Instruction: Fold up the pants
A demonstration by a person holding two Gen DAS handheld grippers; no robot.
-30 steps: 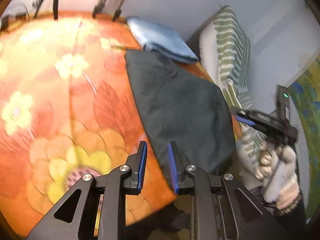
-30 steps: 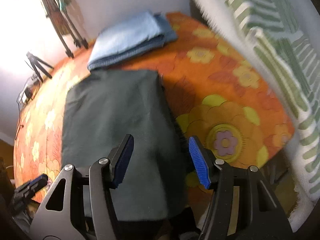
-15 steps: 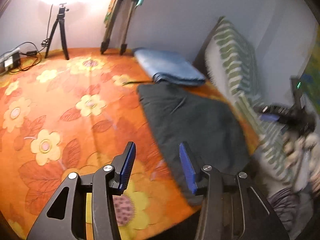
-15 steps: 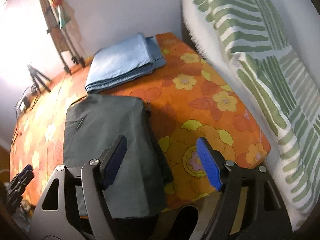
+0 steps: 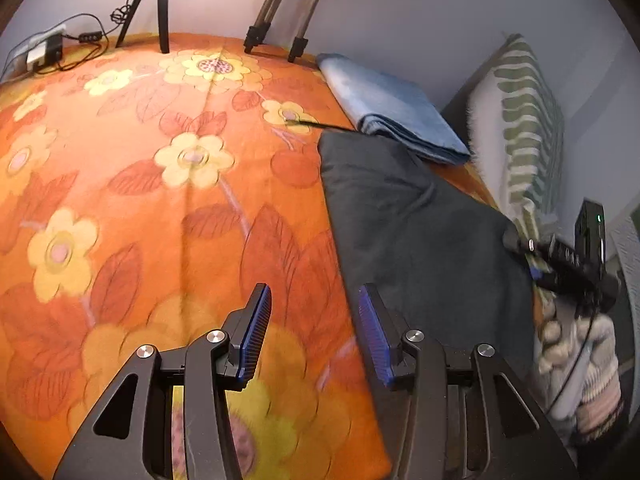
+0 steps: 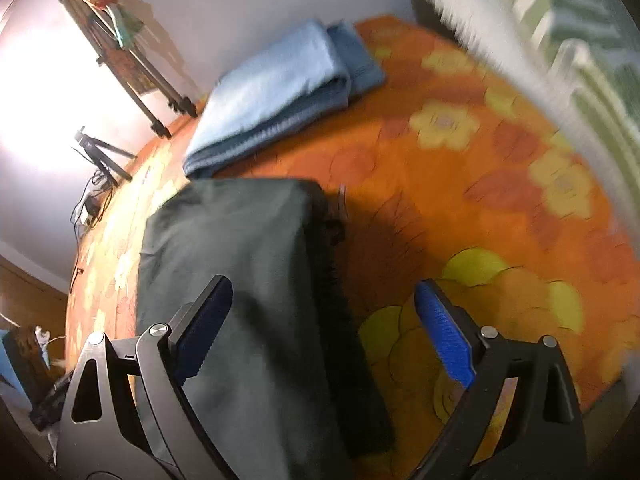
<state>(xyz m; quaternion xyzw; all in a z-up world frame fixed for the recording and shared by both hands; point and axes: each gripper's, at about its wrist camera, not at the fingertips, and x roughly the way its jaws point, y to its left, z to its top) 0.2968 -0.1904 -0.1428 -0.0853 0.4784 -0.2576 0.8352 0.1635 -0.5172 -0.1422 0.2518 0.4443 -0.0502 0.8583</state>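
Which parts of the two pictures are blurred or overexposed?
Right wrist view: the striped cushion and nearby bedspread smear with motion, and glare whitens the wall at upper left. Left wrist view: mostly sharp, evenly lit; only the near bedspread is slightly soft.

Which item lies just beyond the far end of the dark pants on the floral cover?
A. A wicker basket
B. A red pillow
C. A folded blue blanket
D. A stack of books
C: the folded blue blanket sits at the far end of the dark pants, on the orange floral cover.
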